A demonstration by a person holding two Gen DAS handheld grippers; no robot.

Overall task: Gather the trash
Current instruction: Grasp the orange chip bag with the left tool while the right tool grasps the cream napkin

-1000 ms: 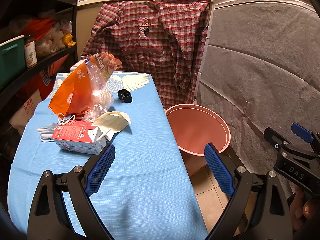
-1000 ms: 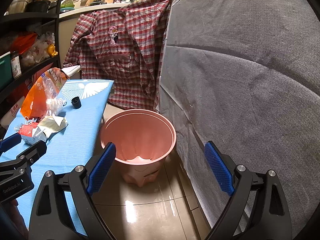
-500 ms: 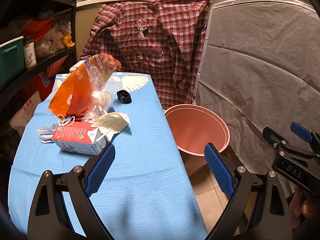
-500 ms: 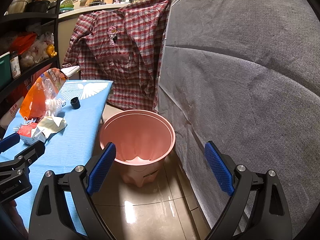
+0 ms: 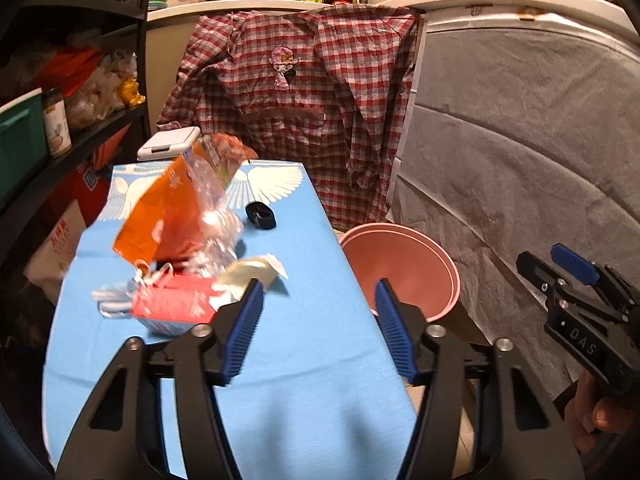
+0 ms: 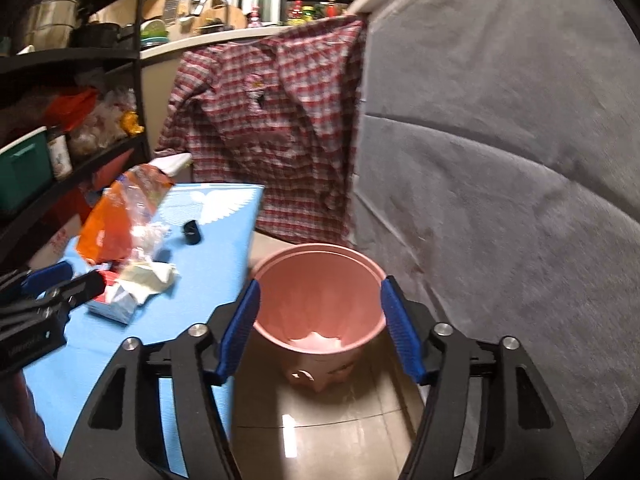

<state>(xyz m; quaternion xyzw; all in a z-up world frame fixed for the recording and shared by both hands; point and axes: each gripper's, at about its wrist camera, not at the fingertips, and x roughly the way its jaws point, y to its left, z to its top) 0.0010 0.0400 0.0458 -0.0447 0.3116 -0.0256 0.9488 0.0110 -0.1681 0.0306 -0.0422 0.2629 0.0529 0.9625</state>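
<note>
Pink bin [image 6: 318,316] base hidden; trash [image 5: 180,280] blurred

One pink bin [image 6: 318,308]; one red carton [image 5: 172,306]; one orange bag [image 5: 164,216]; one black cap [image 5: 261,216]; one plaid shirt [image 5: 296,120].

- The red carton [image 5: 170,307] on the worktop [image 5: 304,360] is blurred, so its print cannot be read; in the right wrist view the left hand-held gripper [image 6: 48,300] covers its near end.
- Just behind the carton, the orange bag [image 5: 168,216] is smeared, its lettering illegible.
- Beside the worktop, the pink bucket [image 5: 404,264] has its base hidden by the worktop edge.
- The person's hand [image 5: 600,416] is cut off by the picture's edge.
</note>
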